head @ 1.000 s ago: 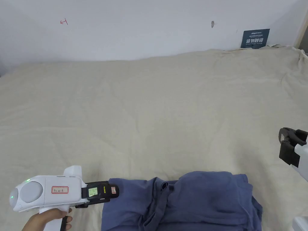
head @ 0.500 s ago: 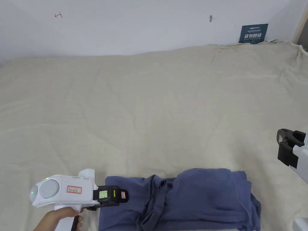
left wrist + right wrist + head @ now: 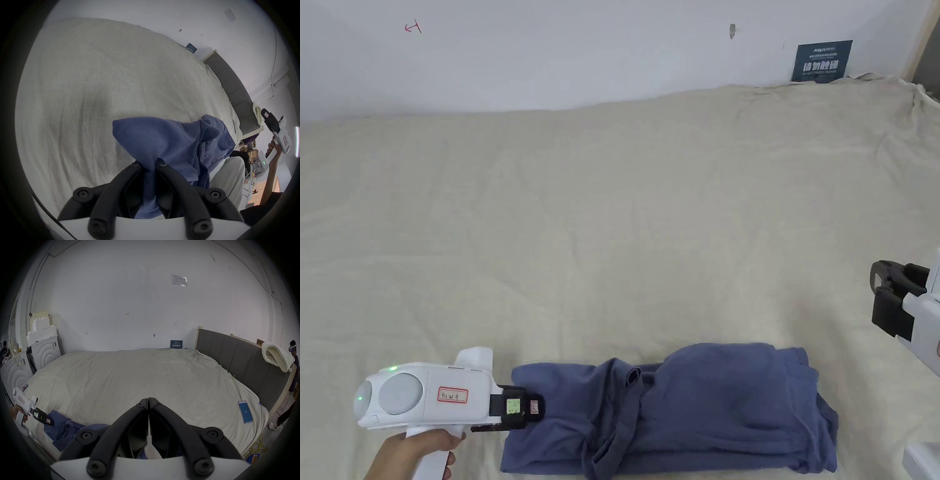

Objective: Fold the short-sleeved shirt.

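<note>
Evidently mid-fold, the left gripper (image 3: pixel 149 164) pinched the blue short-sleeved shirt (image 3: pixel 700 406) lying at six o'clock on the bed sheet (image 3: pixel 612 237), while the right gripper (image 3: pixel 148 400), closed and empty, should grasp next.

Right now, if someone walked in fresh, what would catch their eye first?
Probably the blue shirt, bunched at the near edge of the wide beige bed. Next, the left gripper, its fingers pinching a corner of that shirt. The right gripper is held apart, above the bed, fingers pressed together on nothing.
</note>
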`<state>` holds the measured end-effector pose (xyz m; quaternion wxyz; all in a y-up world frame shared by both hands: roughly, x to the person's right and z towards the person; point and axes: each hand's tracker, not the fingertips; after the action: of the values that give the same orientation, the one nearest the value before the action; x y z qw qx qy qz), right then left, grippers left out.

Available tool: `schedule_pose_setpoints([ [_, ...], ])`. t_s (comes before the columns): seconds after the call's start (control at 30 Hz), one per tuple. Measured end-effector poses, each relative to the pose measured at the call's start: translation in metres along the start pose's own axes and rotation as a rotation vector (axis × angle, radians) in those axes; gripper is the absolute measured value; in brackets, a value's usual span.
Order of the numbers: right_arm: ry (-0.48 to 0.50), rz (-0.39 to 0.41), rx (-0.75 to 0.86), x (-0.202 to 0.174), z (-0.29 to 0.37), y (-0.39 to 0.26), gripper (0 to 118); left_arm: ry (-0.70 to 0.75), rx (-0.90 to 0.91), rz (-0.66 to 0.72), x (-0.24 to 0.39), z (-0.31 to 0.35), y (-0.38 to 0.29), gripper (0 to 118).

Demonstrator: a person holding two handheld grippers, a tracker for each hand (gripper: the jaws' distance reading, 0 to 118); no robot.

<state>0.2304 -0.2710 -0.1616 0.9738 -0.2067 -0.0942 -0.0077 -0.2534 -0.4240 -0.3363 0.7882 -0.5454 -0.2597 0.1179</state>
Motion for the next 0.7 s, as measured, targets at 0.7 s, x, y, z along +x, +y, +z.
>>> schedule_pose_setpoints([
  [0.7, 0.04, -0.009, 0.021, -0.003, -0.001, 0.002, 0, 0.221, 0.061, 0.117, -0.012, 0.124, 0.021, 8],
])
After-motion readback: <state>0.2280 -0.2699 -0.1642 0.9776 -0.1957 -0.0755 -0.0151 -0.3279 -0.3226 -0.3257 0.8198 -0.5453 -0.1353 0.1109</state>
